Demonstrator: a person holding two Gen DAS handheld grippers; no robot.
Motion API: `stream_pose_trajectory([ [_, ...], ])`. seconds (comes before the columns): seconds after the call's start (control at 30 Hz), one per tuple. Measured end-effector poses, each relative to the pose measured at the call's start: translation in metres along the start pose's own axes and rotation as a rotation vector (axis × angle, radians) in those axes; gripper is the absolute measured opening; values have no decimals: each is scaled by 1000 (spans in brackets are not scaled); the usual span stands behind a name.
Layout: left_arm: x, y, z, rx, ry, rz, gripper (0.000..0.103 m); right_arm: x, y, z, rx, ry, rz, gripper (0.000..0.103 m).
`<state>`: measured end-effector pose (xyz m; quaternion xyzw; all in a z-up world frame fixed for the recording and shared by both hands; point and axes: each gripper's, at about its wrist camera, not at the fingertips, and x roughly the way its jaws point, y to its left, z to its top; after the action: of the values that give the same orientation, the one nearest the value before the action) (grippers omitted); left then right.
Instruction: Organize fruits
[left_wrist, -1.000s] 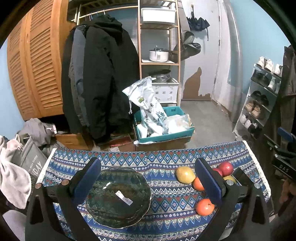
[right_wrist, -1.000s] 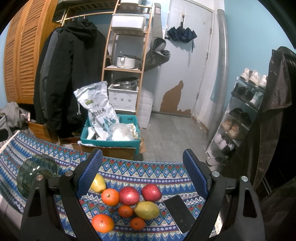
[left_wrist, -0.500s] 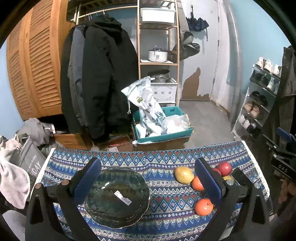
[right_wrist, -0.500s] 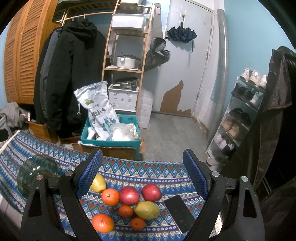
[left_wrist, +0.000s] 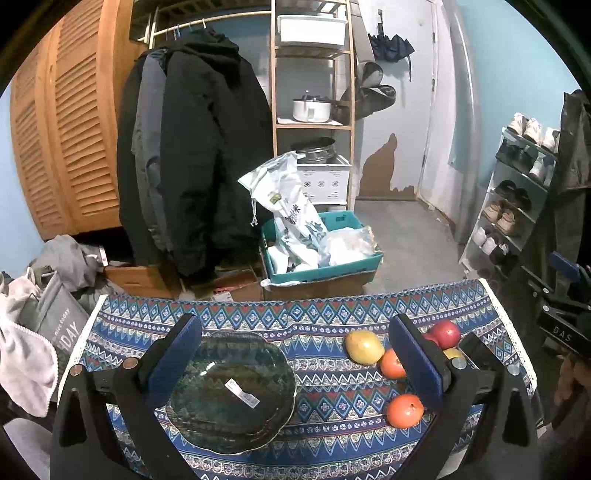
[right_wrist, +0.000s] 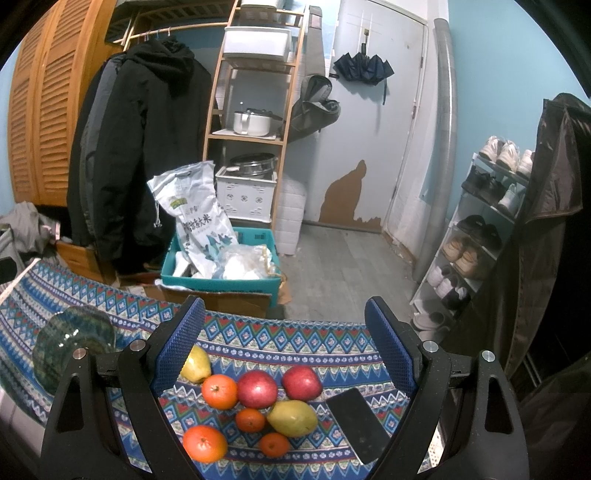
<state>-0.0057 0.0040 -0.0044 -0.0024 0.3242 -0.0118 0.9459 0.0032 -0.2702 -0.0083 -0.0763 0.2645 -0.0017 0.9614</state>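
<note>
The left gripper (left_wrist: 293, 362) is spread wide and holds nothing; its blue, mesh-textured pads frame the lower middle of the left wrist view, above the bench without touching anything. Between them, at lower left of centre, sits a dark green glass bowl (left_wrist: 231, 391) with a scalloped rim and a white label inside, resting on the patterned woven cloth (left_wrist: 314, 321) that covers the bench.

The right gripper (right_wrist: 284, 354) is likewise released, fingers far apart and empty, hovering over the fruit at the bottom centre of the right wrist view. There lie two glossy red apples (right_wrist: 257, 388), two smooth yellow-green mangoes (right_wrist: 292, 418), one half hidden behind the left pad, and four round oranges (right_wrist: 205, 443) with dimpled skin, clustered close, several touching. Just right of them a flat black phone (right_wrist: 356, 424) lies on the cloth. The bowl stands well apart at that view's left edge
</note>
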Motion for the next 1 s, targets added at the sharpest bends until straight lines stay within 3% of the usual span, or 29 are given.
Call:
stream_pose_trajectory([
  [0.6,7,-12,-5,21,18,-11,102,5,-6,-6,9,29,-8,87],
  [0.83,24,-28,-14,49,70,-32,102,17,-15,-17,30,78,-17,87],
  [1.0,46,-45,-28,53,153,-88,102,30,-22,-28,41,146,-16,87],
])
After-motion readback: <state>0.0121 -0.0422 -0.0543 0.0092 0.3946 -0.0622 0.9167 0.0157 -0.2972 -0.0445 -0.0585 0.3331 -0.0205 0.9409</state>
